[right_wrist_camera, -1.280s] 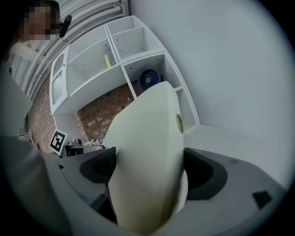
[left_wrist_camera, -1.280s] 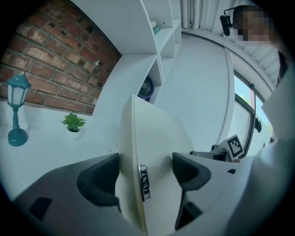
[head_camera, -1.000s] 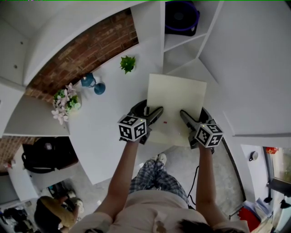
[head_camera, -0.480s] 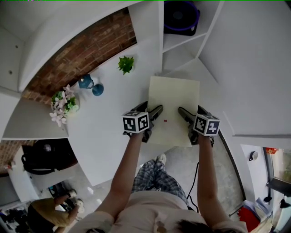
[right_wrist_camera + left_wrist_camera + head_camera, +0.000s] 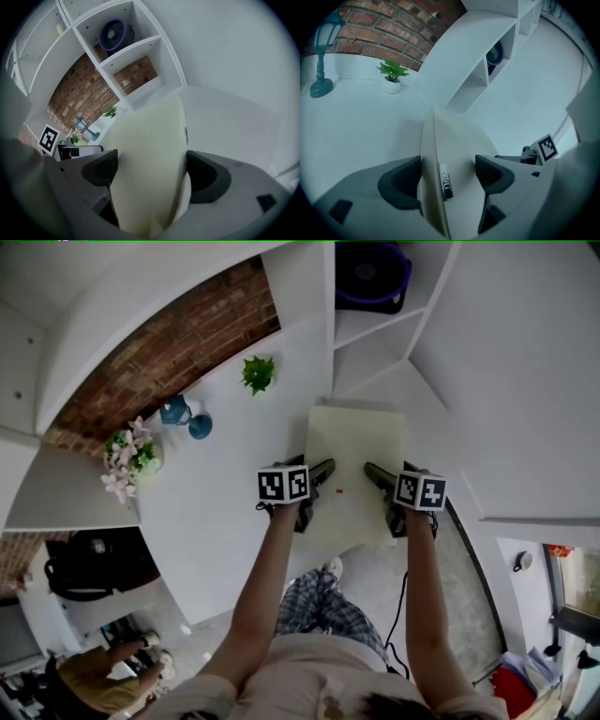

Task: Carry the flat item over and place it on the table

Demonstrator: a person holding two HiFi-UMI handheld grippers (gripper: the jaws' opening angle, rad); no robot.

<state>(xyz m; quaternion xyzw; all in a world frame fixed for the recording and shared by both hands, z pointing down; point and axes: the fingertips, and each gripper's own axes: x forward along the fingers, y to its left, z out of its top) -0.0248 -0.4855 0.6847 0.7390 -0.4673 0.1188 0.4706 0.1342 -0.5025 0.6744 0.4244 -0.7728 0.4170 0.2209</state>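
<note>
The flat item point(image 5: 356, 448) is a cream, closed slab with a small metal logo on its edge point(image 5: 444, 180). I hold it by its near side over the white table point(image 5: 220, 493). My left gripper point(image 5: 321, 472) is shut on its left part, the slab's edge point(image 5: 433, 154) standing between the dark pads. On the right part my right gripper point(image 5: 373, 472) is shut too, with the cream face point(image 5: 147, 154) filling the gap between its jaws. The slab's near edge reaches out past the table edge, above the floor.
On the table stand a small potted plant point(image 5: 260, 373), a teal lamp point(image 5: 178, 412) and a pot of flowers point(image 5: 129, 454). White shelves with a purple fan point(image 5: 373, 273) rise behind the slab. A black backpack point(image 5: 94, 563) and another person point(image 5: 94, 681) are at lower left.
Both grippers have carried the slab forward, further over the table towards the shelves. It looks shorter in the head view, and the marker cubes have risen and turned.
</note>
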